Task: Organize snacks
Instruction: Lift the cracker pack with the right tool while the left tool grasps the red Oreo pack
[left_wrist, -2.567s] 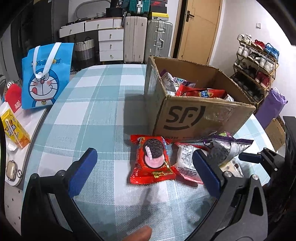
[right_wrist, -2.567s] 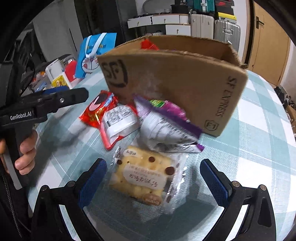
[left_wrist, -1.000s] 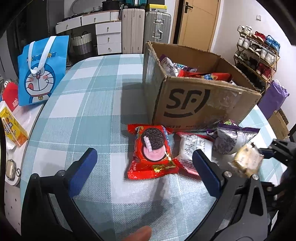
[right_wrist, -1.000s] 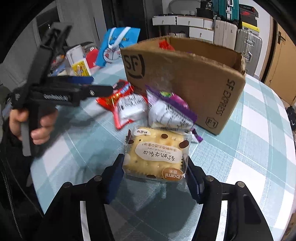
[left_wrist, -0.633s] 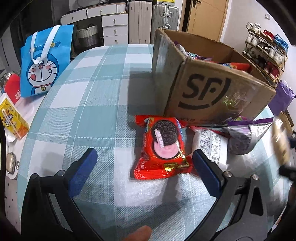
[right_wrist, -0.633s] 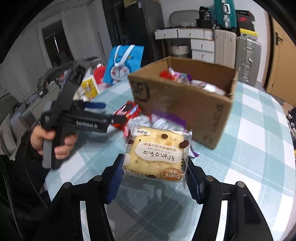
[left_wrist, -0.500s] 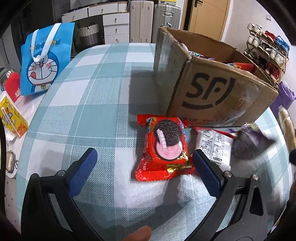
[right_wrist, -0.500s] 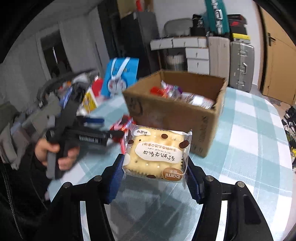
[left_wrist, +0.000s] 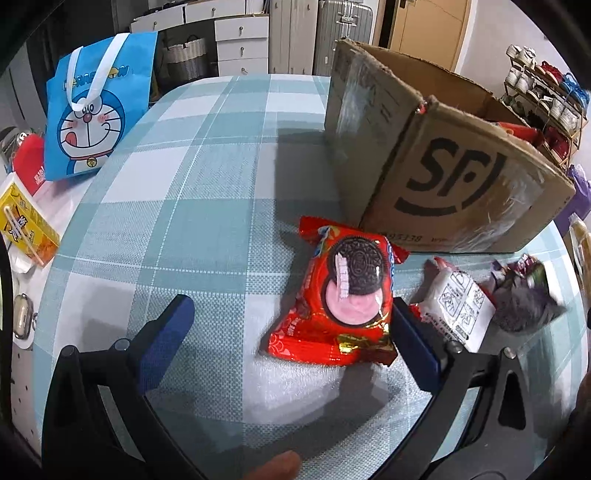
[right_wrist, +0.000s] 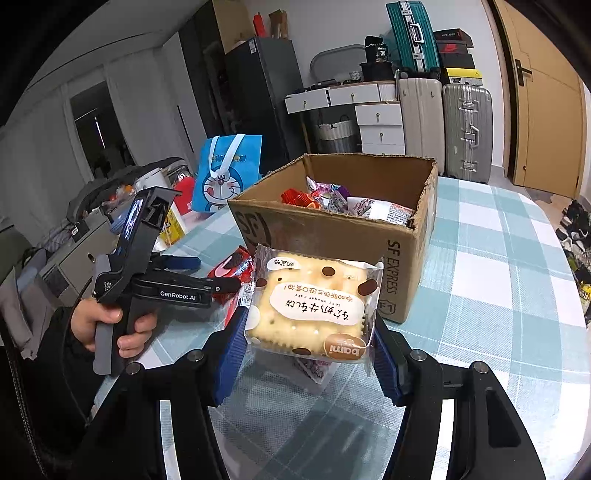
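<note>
Currently: my right gripper (right_wrist: 310, 354) clamps the biscuit pack (right_wrist: 314, 304); carry level over the box (right_wrist: 332, 225), release inside. Left gripper (left_wrist: 291, 332) spread, empty.

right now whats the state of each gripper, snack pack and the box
right gripper: shut on the cracker pack, lifted
clear cracker pack: held off the table
left gripper: open, empty
red oreo pack: lying flat on the table
brown cardboard box: open-topped, holding snacks
</note>
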